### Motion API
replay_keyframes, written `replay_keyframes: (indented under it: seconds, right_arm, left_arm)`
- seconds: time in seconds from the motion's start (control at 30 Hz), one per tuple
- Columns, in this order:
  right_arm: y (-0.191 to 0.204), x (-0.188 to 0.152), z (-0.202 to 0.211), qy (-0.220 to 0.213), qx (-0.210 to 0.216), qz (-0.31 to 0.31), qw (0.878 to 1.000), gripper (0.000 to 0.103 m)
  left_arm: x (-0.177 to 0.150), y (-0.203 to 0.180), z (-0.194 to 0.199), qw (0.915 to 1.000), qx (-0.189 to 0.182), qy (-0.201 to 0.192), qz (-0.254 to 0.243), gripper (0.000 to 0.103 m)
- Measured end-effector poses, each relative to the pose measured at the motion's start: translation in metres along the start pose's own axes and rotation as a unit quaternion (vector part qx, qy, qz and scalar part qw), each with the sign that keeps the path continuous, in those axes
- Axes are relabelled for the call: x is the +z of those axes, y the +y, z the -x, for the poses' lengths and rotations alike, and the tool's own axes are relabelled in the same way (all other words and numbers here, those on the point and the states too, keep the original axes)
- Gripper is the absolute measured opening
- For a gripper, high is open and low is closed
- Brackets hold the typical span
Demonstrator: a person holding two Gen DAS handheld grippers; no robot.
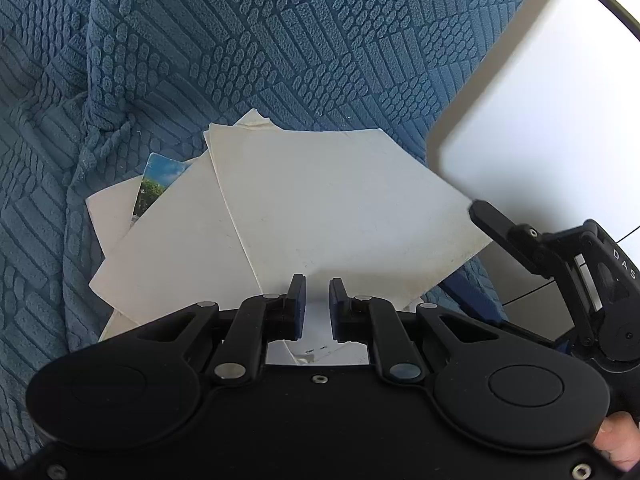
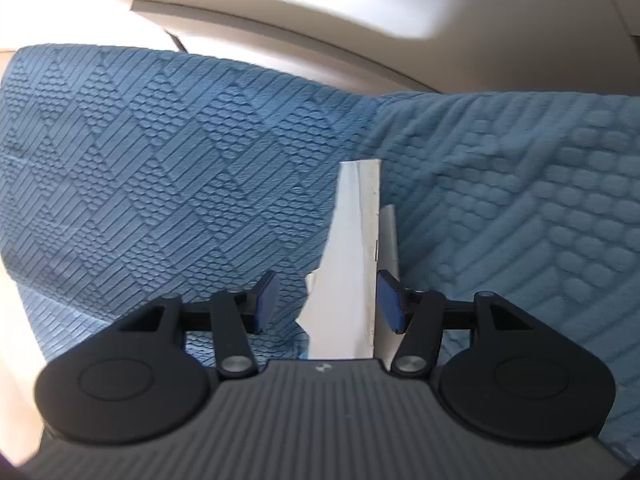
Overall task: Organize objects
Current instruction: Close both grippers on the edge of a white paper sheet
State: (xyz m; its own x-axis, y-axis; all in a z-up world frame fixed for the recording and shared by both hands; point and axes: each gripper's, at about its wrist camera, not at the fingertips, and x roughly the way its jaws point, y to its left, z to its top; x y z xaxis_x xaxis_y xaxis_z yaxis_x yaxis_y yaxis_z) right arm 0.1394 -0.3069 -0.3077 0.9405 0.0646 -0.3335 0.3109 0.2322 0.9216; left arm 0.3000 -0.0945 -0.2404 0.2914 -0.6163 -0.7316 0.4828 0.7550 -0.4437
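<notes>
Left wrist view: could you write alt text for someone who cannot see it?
A messy pile of white papers lies on a blue textured sofa cover, with a colourful photo peeking out on its left. The left gripper hovers at the pile's near edge, jaws slightly apart; the right gripper touches the pile's right corner.

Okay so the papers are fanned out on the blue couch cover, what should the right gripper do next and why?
Probably close the right gripper on the papers. Its jaws stand open, and in the right wrist view the sheets sit edge-on between them, nearer the right pad. The left gripper is narrowly open over the near edge, so nothing looks firmly held yet on the couch cover.
</notes>
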Motion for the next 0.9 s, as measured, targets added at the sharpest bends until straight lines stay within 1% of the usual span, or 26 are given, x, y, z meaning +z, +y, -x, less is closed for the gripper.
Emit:
replay_keyframes:
  seconds: [0.03, 0.13, 0.2, 0.23, 0.3, 0.37, 0.4, 0.47, 0.53, 0.6, 0.63, 0.67, 0.73, 0.8, 0.83, 0.87, 0.9]
  right_arm:
    - [0.001, -0.001, -0.006, 0.014, 0.004, 0.001, 1.000, 0.055]
    - [0.005, -0.007, -0.023, 0.049, -0.008, 0.018, 0.999, 0.047]
    - [0.006, -0.010, -0.032, 0.062, -0.025, 0.020, 0.998, 0.037]
    - [0.004, -0.011, -0.035, 0.063, -0.032, 0.014, 0.997, 0.030]
    - [0.000, -0.011, -0.039, 0.063, -0.038, -0.006, 0.997, 0.024]
    - [0.001, -0.011, -0.041, 0.066, -0.051, -0.009, 0.996, 0.013]
    - [0.003, -0.011, -0.042, 0.068, -0.058, 0.000, 0.996, 0.012]
    - [0.009, -0.011, -0.042, 0.068, -0.065, 0.014, 0.995, 0.005]
    - [0.008, -0.010, -0.038, 0.070, -0.058, 0.007, 0.996, 0.005]
    - [0.005, -0.007, -0.037, 0.076, -0.053, -0.006, 0.996, 0.005]
    - [0.004, -0.004, -0.036, 0.079, -0.051, -0.014, 0.995, 0.005]
    - [0.004, -0.003, -0.033, 0.081, -0.046, -0.021, 0.995, 0.005]
    - [0.004, -0.003, -0.018, 0.084, -0.028, -0.034, 0.995, 0.005]
    - [0.008, 0.000, -0.008, 0.088, -0.025, -0.027, 0.995, 0.005]
    - [0.010, 0.001, -0.002, 0.090, -0.026, -0.024, 0.995, 0.005]
    - [0.011, 0.001, 0.003, 0.093, -0.026, -0.026, 0.995, 0.005]
    - [0.011, 0.000, 0.008, 0.094, -0.024, -0.032, 0.995, 0.005]
  left_arm:
    - [0.000, 0.000, 0.000, 1.0000, -0.001, 0.000, 0.001, 0.011]
    - [-0.001, 0.002, 0.001, 1.0000, -0.004, -0.002, 0.008, 0.011]
    - [-0.002, 0.003, 0.001, 0.9999, -0.006, -0.004, 0.015, 0.011]
    - [-0.002, 0.004, 0.001, 0.9998, -0.007, -0.004, 0.018, 0.011]
    - [-0.003, 0.005, 0.002, 0.9996, -0.011, -0.004, 0.024, 0.011]
    - [-0.002, 0.004, 0.002, 0.9998, 0.001, 0.004, 0.020, 0.007]
    - [-0.002, 0.003, 0.002, 0.9998, 0.001, 0.005, 0.020, 0.007]
    - [-0.001, 0.005, 0.004, 0.9995, -0.004, 0.006, 0.029, 0.008]
    - [-0.001, 0.011, 0.010, 0.9989, -0.015, 0.010, 0.044, 0.008]
    - [-0.004, 0.019, 0.019, 0.9974, -0.031, 0.011, 0.063, 0.012]
    - [-0.006, 0.026, 0.023, 0.9960, -0.039, 0.008, 0.080, 0.017]
    - [-0.008, 0.033, 0.028, 0.9938, -0.047, 0.006, 0.100, 0.024]
    - [-0.016, 0.048, 0.037, 0.9868, -0.069, 0.000, 0.147, 0.033]
    - [-0.025, 0.061, 0.046, 0.9758, -0.111, -0.005, 0.188, 0.034]
    - [-0.029, 0.066, 0.049, 0.9698, -0.130, -0.006, 0.207, 0.039]
    - [-0.032, 0.070, 0.052, 0.9648, -0.142, -0.006, 0.221, 0.041]
    - [-0.035, 0.072, 0.054, 0.9605, -0.153, -0.002, 0.232, 0.042]
